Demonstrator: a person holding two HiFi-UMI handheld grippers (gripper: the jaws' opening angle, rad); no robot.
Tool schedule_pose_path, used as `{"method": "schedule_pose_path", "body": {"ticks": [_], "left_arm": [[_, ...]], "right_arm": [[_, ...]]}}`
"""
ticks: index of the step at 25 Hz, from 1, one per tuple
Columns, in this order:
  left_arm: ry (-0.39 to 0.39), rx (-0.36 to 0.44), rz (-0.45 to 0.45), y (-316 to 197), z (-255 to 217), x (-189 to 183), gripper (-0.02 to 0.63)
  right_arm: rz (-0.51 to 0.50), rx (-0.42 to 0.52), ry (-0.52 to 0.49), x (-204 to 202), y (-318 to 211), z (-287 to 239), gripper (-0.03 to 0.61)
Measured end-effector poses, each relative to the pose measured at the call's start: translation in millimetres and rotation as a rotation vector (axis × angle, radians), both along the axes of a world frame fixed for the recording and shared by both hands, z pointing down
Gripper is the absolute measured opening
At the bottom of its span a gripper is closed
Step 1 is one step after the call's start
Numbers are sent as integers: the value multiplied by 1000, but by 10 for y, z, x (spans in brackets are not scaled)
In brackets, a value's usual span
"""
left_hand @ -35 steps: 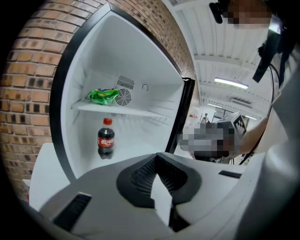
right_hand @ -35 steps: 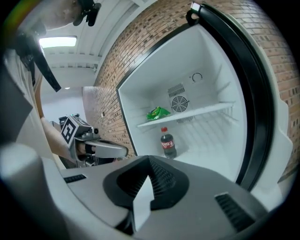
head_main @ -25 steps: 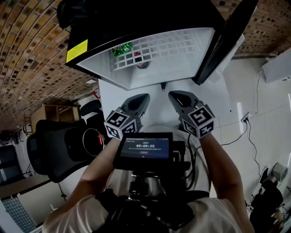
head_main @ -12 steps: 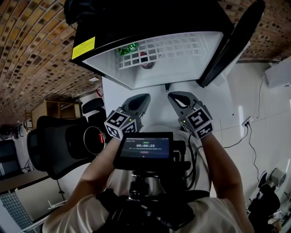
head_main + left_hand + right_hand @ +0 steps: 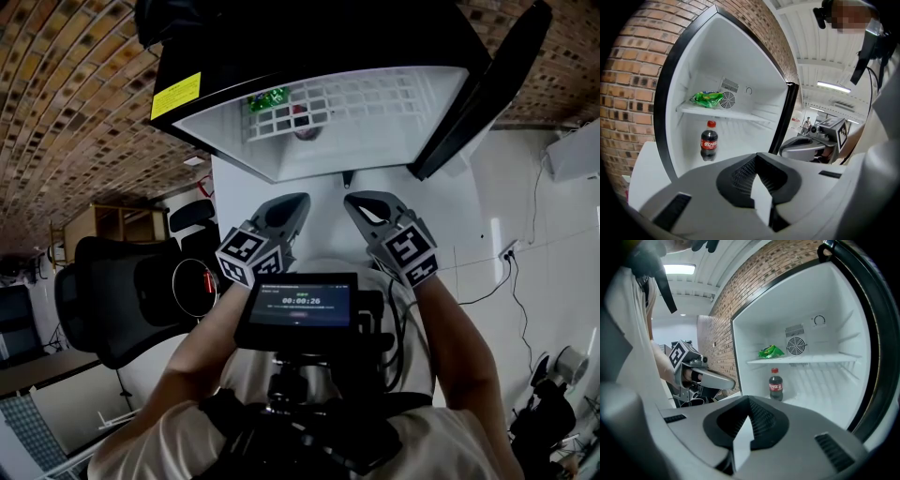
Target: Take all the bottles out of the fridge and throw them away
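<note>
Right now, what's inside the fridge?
One cola bottle stands on the fridge floor, below the shelf; a green packet lies on the shelf. The right gripper covers the floor's front, so anything there is unseen.

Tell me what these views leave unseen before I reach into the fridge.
- Door inner side: edge-on in every view, so any bottles there are unseen.
- Front of the fridge floor: behind the shut left gripper and right gripper in their own views.
- Bottle fill level: too small; in the head view the wire shelf partly covers it.
- Green packet print: too small in both gripper views.
</note>
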State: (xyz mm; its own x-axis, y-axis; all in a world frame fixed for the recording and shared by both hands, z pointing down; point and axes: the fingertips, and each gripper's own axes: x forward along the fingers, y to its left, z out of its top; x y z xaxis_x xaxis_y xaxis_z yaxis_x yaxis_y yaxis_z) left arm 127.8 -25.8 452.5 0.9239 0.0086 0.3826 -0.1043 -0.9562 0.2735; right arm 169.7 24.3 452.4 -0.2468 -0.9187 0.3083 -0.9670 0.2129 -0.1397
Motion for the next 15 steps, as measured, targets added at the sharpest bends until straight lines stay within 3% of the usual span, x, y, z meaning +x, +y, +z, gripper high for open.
{"method": "schedule_pose_path", "body": {"ticks": [6, 11, 15], "left_arm": [[10, 5, 15, 9, 7, 12, 3], [11, 78, 32, 2, 13, 15, 5], [62, 22, 10, -20, -32, 15, 3]], "right_arm": [[10, 2, 7, 17, -10, -21, 0], [18, 3, 4, 22, -13, -25, 0], [26, 2, 3, 18, 7, -30, 0]]}}
